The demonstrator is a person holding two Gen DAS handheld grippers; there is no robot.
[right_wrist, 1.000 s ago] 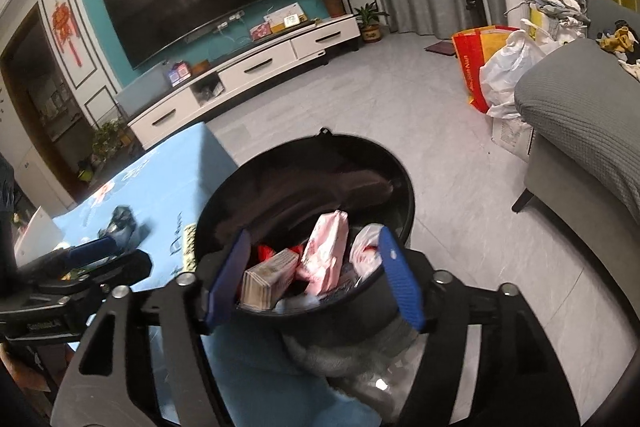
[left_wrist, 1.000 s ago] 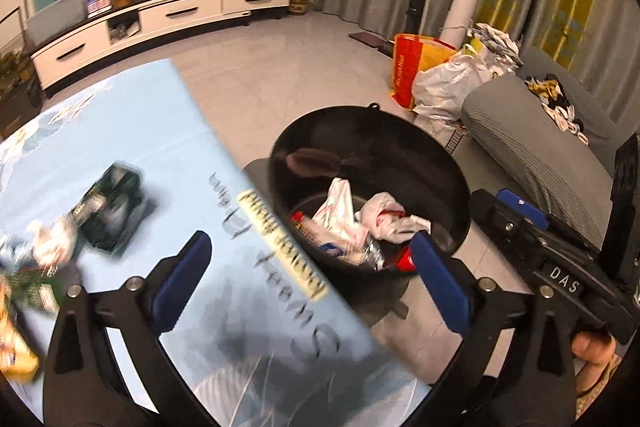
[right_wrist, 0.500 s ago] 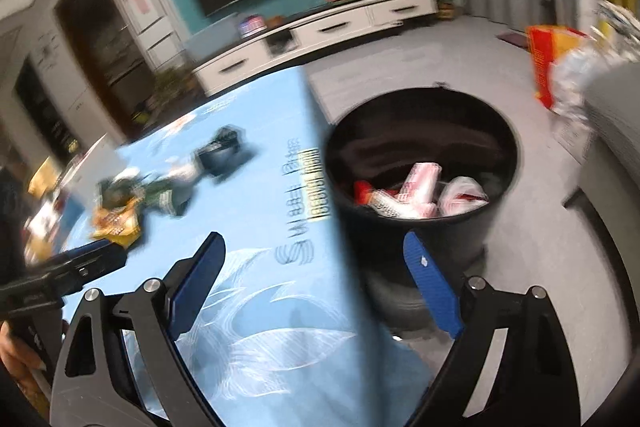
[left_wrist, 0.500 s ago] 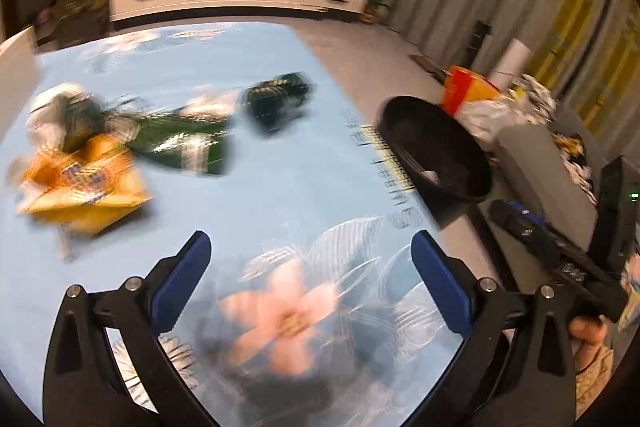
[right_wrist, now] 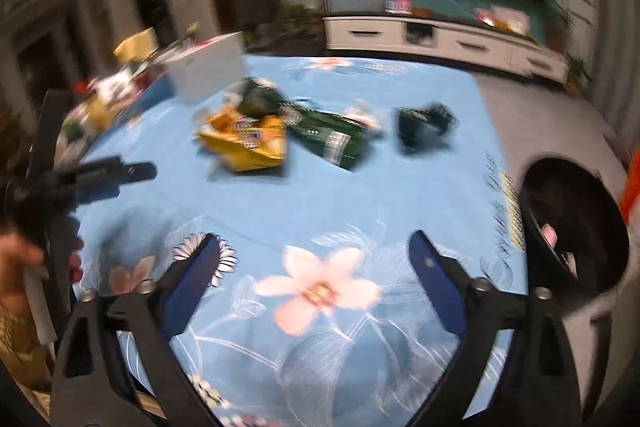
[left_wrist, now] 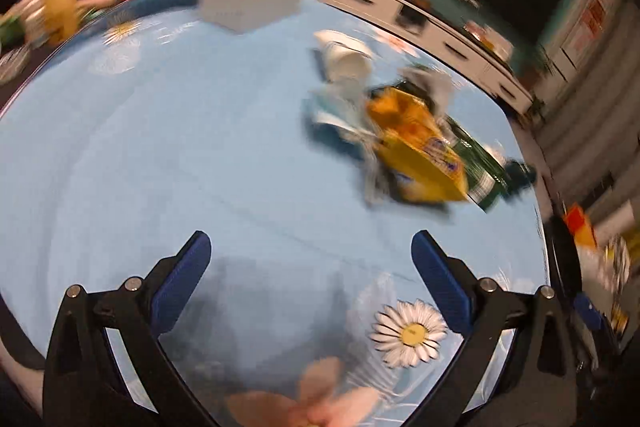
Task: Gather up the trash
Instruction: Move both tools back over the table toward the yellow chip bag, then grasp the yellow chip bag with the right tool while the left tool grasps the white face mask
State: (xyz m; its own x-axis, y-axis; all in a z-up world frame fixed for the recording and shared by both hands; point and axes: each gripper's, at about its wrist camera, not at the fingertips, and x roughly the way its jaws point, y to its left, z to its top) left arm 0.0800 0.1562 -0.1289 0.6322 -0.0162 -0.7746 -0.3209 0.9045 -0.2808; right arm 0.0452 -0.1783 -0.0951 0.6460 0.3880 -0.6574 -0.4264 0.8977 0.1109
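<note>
Both grippers, left (left_wrist: 308, 259) spread empty, right (right_wrist: 314, 259) opening empty: wrappers (right_wrist: 244, 141) beyond the fingers could scatter off the surface (right_wrist: 320, 187).

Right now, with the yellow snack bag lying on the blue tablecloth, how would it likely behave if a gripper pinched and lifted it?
The yellow snack bag looks crumpled and flattened, so probably floppy and light. Its glossy film may slip between pads. It lies against the green wrapper, which might get dragged along.

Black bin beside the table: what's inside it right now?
Inside the black bin, only a pinkish scrap and something white show; the near wall hides the rest.
</note>
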